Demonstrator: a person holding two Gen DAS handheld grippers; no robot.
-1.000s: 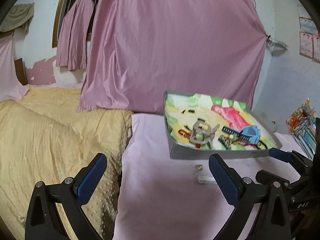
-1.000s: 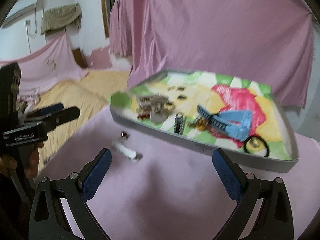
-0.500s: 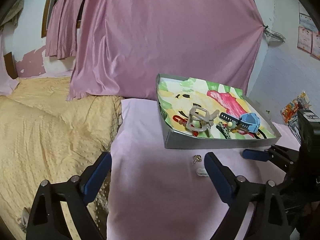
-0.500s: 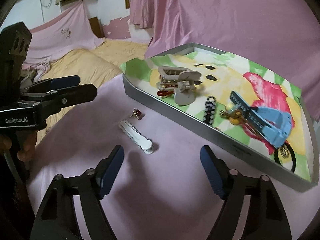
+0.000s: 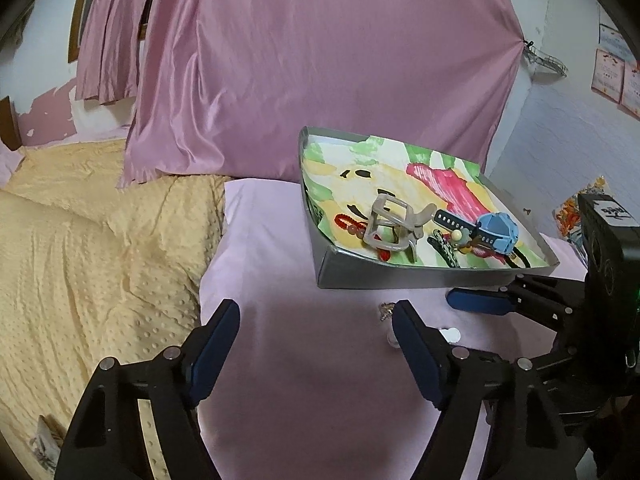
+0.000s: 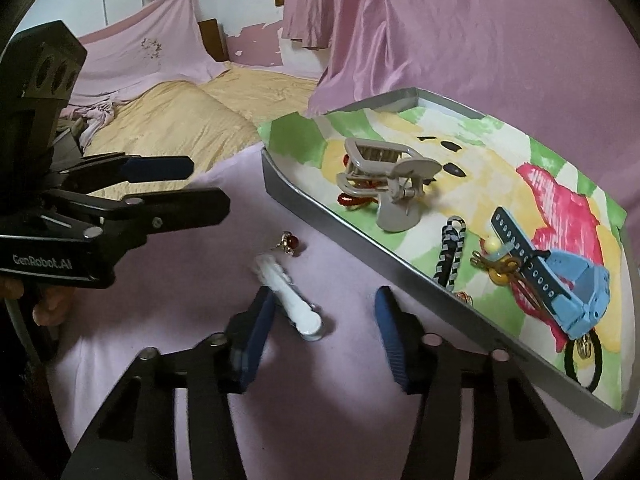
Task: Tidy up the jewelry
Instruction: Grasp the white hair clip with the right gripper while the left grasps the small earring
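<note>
The right gripper [image 6: 324,332] hung low over the pink cloth [image 6: 320,420], its jaws closing, with the near end of the white hair clip [image 6: 290,296] between the pads but not yet pressed. The left gripper [image 5: 316,344] was closing too (nothing between its fingers). Just beyond the clip lay a red-stoned earring [image 6: 290,242]. Farther back, the grey tray [image 6: 360,236] held a beige claw clip [image 6: 384,180] and a blue watch [image 6: 560,276].

Grey tray [image 6: 360,236], blue watch [image 6: 576,284] (pink cloth [image 6: 320,400] beneath).
</note>
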